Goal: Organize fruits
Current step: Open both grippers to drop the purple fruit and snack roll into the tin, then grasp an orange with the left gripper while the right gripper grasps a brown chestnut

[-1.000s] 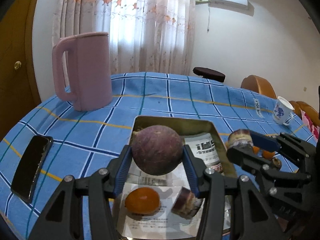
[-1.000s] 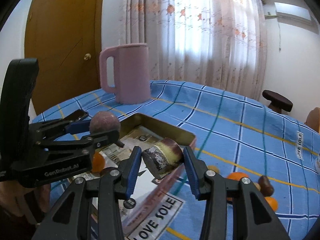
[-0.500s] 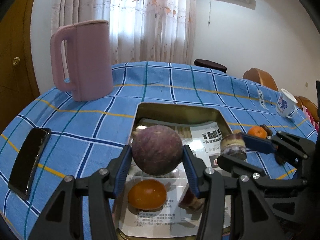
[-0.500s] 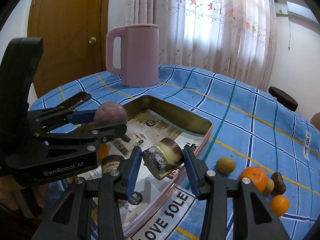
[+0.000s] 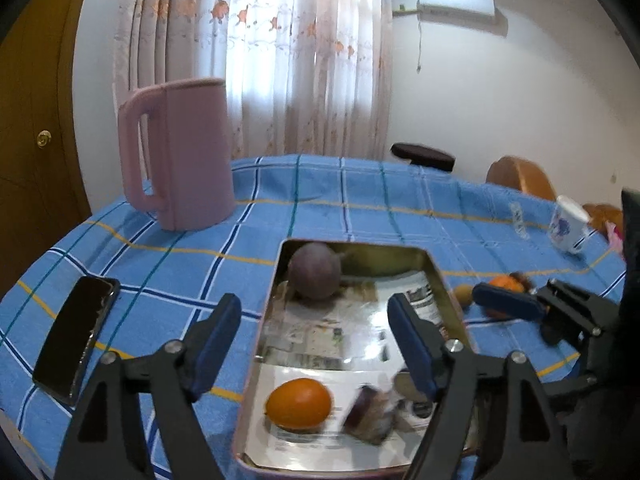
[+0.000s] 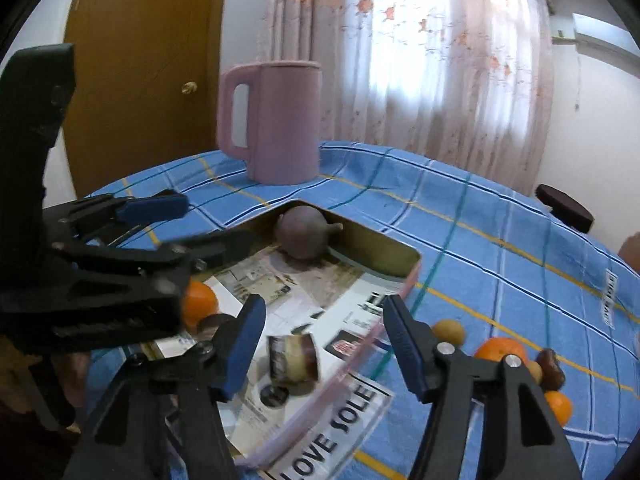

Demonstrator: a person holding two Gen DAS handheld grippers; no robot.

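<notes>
Open room over the middle of the tin

My two grippers hung above the tin (image 5: 436, 280), fingers spread. A purple fruit (image 5: 315, 271) filled its far corner, an orange (image 5: 299, 403) and a cane piece (image 6: 292, 358) the near end; the jug (image 5: 180, 156) stood behind.

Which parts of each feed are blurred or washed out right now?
Left wrist: the cut piece in the tin is motion-smeared, and the curtain is backlit. Right wrist: the left tool and cut piece smear; the window glare bleaches the curtain.
</notes>
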